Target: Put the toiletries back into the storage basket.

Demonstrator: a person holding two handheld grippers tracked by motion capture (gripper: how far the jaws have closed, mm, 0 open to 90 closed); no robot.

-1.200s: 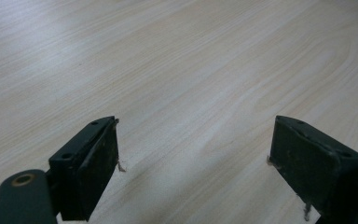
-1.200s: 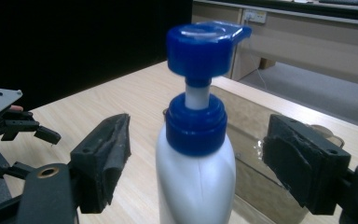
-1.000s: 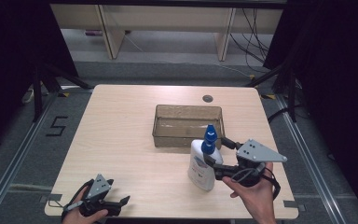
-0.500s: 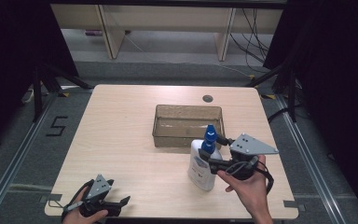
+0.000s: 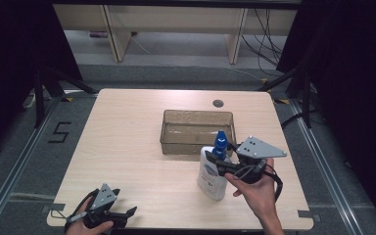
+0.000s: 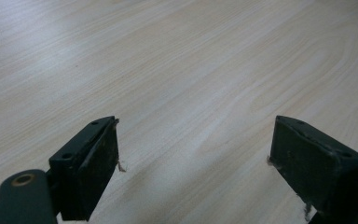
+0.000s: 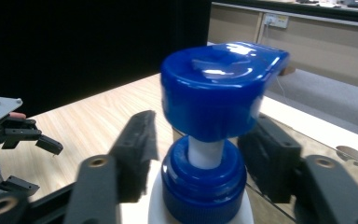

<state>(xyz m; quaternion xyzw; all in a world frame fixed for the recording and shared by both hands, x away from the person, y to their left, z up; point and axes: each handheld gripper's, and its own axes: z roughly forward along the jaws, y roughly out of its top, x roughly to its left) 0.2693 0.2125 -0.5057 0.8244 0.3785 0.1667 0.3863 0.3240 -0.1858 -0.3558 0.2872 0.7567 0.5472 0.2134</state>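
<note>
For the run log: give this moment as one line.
right gripper: closing around pump bottle neck | left gripper: open, idle | bin: behind bottle

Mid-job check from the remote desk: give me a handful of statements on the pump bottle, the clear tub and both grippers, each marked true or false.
1. The white pump bottle with the blue pump head stands upright on the pale wooden table. True.
2. The bottle is inside the clear rectangular plastic tub. False: it stands on the table just in front of the tub.
3. The right gripper has its jaws on either side of the bottle's blue collar, below the pump head. True; they have just been closing.
4. The left gripper holds a cloth. False: its jaws stand open over bare table.
5. The tub lies upside down. False: its open side faces up.
</note>
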